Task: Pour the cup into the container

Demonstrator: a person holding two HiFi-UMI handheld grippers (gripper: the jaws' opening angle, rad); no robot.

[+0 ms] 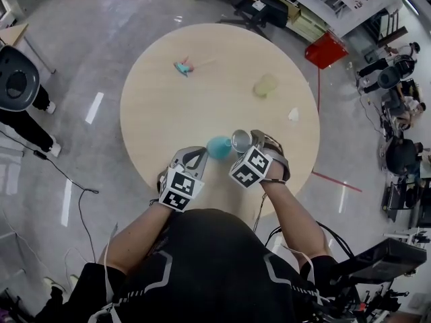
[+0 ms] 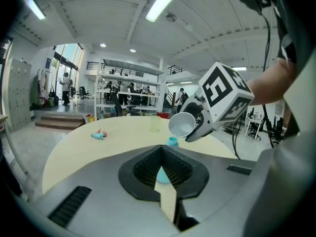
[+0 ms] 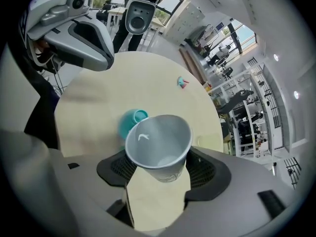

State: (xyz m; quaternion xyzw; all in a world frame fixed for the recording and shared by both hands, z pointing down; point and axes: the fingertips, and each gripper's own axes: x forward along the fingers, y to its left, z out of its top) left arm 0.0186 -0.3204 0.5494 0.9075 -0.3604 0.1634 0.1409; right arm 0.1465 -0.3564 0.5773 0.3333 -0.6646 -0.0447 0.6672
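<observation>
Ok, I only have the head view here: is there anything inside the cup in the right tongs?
Observer: The right gripper view looks straight into the cup. Its bare bottom shows, and I see no contents.
Operator: And how high is it over the teal container?
Observer: In the left gripper view the cup is tipped well over, with its mouth facing that camera. Its lower rim is right above the top of the teal container. I can't tell whether they touch.

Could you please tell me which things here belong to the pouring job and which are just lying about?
Job in hand: grey cup, teal container.
Lying about: green cup, small toy, white scrap.
</observation>
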